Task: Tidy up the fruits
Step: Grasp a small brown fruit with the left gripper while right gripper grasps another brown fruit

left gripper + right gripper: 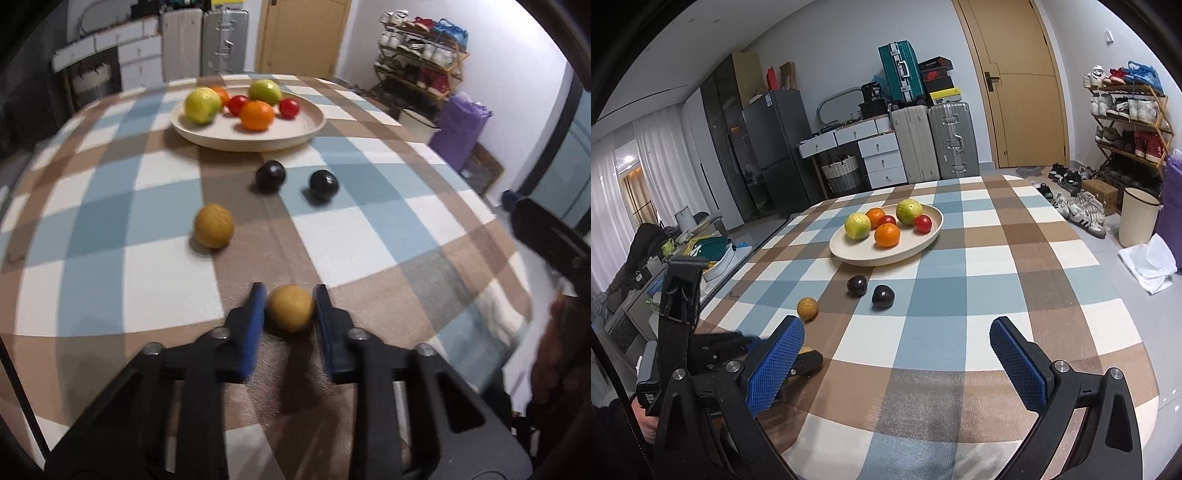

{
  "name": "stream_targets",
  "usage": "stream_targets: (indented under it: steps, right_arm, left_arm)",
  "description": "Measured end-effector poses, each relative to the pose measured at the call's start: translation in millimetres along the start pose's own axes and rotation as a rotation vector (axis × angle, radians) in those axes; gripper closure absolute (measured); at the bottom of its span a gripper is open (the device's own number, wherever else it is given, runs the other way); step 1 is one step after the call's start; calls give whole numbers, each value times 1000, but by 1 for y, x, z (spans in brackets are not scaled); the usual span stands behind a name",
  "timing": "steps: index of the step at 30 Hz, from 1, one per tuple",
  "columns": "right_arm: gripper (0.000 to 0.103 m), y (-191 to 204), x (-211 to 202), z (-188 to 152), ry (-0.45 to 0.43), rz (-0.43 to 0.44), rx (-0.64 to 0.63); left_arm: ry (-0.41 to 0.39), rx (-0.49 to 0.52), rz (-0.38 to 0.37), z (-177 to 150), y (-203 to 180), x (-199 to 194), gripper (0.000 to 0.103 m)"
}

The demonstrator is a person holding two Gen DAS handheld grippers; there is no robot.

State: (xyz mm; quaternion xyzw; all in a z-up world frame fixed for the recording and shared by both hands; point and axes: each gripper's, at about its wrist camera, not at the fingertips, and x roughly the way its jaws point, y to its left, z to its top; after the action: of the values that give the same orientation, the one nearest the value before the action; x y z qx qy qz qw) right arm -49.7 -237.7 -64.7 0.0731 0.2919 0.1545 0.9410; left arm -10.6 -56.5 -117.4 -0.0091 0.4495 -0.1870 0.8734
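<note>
1. Fruit lay in two groups on the checked tablecloth (110, 206): some loose on the cloth, the rest on a cream oval plate (221, 138) in the upper middle of your left wrist view.
2. Your left gripper (290, 299) was pinching a small yellow-brown round fruit (290, 307) at the lower centre of that frame; both blue pads (255, 314) touched its sides, and the fruit sat low against the cloth.
3. Your right gripper (897, 339) was spread wide, its blue pads (775, 365) at the lower left and lower right of the right wrist view with only tablecloth between them.
4. A second yellow-brown fruit (214, 226) rested left of centre, well apart from the pinched one.
5. Two dark plums (270, 175) and (324, 183) sat near each other just below the plate.
6. On the plate you had two green-yellow fruits (202, 105), two oranges (256, 115) and two red tomato-like fruits (289, 108), clustered toward its far side.
7. Behind the table, suitcases (934, 144), a wooden door (1015, 85) and a shoe rack (1126, 122) filled the upper part of the right wrist frame.
</note>
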Motion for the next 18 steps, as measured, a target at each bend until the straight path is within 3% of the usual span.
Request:
stream_targets:
  steps: [7, 18]
  right_arm:
    - [1, 3, 10, 2, 22, 8, -2]
    - [1, 19, 50, 20, 103, 88, 3]
  left_arm:
    - [-28, -45, -70, 6, 15, -12, 80]
    - [-123, -151, -45, 15, 78, -59, 80]
